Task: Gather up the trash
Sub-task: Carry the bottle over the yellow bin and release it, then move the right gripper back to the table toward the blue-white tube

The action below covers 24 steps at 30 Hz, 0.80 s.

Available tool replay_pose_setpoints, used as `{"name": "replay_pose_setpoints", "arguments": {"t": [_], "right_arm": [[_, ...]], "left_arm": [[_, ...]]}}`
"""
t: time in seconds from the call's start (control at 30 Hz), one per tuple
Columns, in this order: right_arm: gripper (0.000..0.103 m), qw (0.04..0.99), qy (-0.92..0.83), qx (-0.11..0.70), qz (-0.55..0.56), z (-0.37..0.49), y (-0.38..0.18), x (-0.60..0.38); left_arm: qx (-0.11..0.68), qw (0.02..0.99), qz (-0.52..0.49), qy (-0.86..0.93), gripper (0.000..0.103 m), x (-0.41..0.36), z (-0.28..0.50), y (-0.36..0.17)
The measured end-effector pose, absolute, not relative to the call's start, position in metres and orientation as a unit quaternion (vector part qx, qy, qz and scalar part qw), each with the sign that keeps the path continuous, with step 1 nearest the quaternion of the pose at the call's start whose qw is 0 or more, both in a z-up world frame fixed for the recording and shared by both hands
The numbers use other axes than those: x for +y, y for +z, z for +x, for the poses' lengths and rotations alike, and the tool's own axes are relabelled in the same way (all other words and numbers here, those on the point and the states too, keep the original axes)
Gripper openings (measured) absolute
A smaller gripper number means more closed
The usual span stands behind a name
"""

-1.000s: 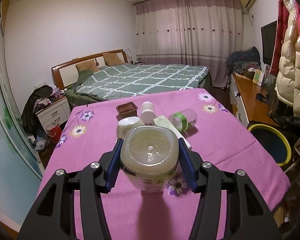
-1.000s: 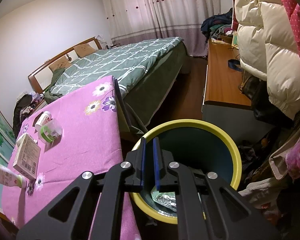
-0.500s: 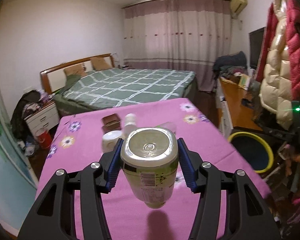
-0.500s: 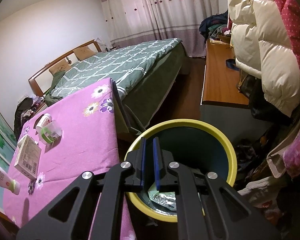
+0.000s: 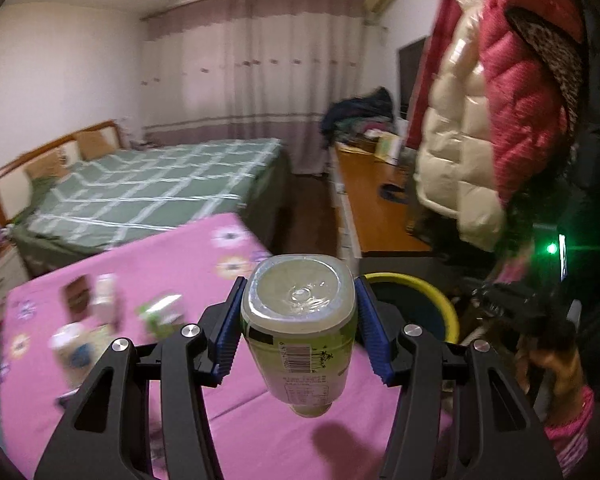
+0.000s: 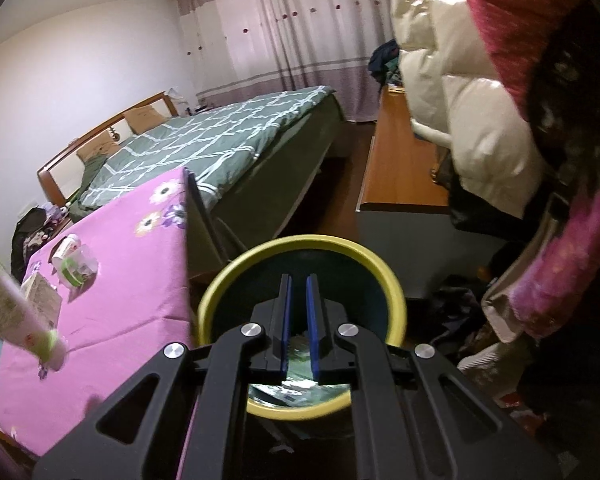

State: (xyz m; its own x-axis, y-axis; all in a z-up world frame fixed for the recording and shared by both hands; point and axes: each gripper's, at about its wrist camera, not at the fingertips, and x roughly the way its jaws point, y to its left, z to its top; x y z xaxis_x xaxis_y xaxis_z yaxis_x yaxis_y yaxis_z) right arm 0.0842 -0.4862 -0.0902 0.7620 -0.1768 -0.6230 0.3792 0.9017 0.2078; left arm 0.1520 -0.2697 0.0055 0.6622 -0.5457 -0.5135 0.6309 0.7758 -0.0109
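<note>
My left gripper [image 5: 300, 294] is shut on a clear plastic bottle [image 5: 302, 344] with a green label, held above the pink tablecloth [image 5: 172, 264] with its base towards the camera and its neck pointing down. The yellow-rimmed bin [image 5: 416, 282] shows just right of the bottle, beyond the table edge. In the right wrist view the same bottle [image 6: 4, 304] slants in from the left. My right gripper [image 6: 299, 280] hangs shut and empty over the bin [image 6: 220, 292], which has crumpled wrappers [image 6: 296, 386] at its bottom.
More litter lies on the table: a white cup [image 6: 66, 246], a green-banded jar [image 6: 78, 268] and a carton [image 6: 40, 300]. A bed [image 6: 228, 140] stands behind, a wooden desk [image 6: 400, 168] to the right, and padded coats [image 6: 480, 120] hang close by.
My left gripper has lifted the bottle off the table and swung it right, towards the bin. The right gripper has shifted a little over the bin and stays shut.
</note>
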Motion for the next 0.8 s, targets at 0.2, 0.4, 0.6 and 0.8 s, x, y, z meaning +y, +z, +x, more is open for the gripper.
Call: {"name": "replay_pose_setpoints", "arguments": {"t": [0.2, 0.4, 0.6, 0.8], "right_arm": [[0.007, 0.917, -0.165, 0.32, 0.171, 0.074, -0.1, -0.508], [0.021, 0.913, -0.172, 0.325, 0.179, 0.07, -0.108, -0.518], [0.023, 0.911, -0.165, 0.332, 0.182, 0.073, -0.115, -0.515], [0.023, 0.912, -0.143, 0.342, 0.176, 0.084, -0.119, -0.498]], "left_arm": [[0.279, 0.884, 0.086, -0.366, 0.053, -0.35, 0.176, -0.023], [0.292, 0.879, 0.08, -0.367, 0.075, -0.401, 0.196, -0.054], [0.27, 0.893, 0.088, -0.349, 0.086, -0.399, 0.188, -0.05], [0.243, 0.917, 0.07, -0.309, 0.092, -0.329, 0.167, -0.018]]}}
